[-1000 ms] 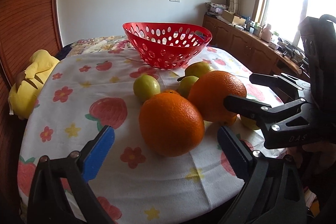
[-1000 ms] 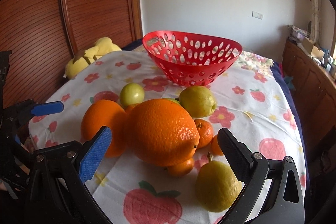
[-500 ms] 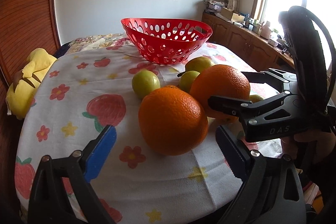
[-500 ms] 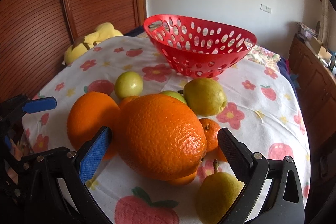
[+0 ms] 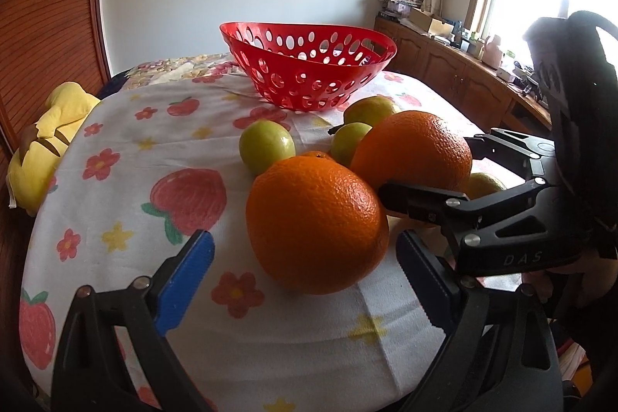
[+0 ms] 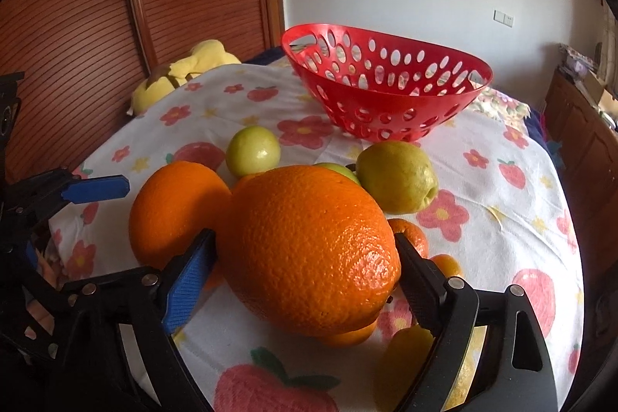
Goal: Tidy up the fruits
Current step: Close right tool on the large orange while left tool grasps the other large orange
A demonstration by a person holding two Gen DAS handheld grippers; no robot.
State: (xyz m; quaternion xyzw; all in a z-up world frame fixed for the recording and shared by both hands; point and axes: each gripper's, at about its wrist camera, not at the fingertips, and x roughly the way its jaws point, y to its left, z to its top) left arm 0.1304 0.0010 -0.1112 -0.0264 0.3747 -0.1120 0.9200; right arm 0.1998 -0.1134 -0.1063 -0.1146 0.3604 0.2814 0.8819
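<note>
- Landmark: the red perforated basket (image 6: 386,91) stands on the flower-and-strawberry cloth of the tabletop (image 6: 502,219), at the far side; no fruit shows inside it.
- Right claw (image 6: 305,269): its jaws have just been closing around the large orange (image 6: 309,250), which lies on the near side of the basket. The blue pad and the black pad now meet the orange's two flanks; the fruit rests on the cloth.
- Left claw (image 5: 305,261): jaws wide apart. A second orange (image 5: 316,222) lies between the pads, nearer the basket than the claw, with a clear gap at the blue pad. Nothing is gripped.
- The two oranges sit side by side, close together.
- Between the oranges and the basket: a round green fruit (image 6: 253,151), a yellow-green pear (image 6: 396,176) just in front of the basket, and a further green fruit partly hidden.
- Small tangerines (image 6: 409,234) lie beside the large orange, away from the basket.
- A yellow plush toy (image 6: 181,72) lies at the tabletop's edge, left of the basket.
</note>
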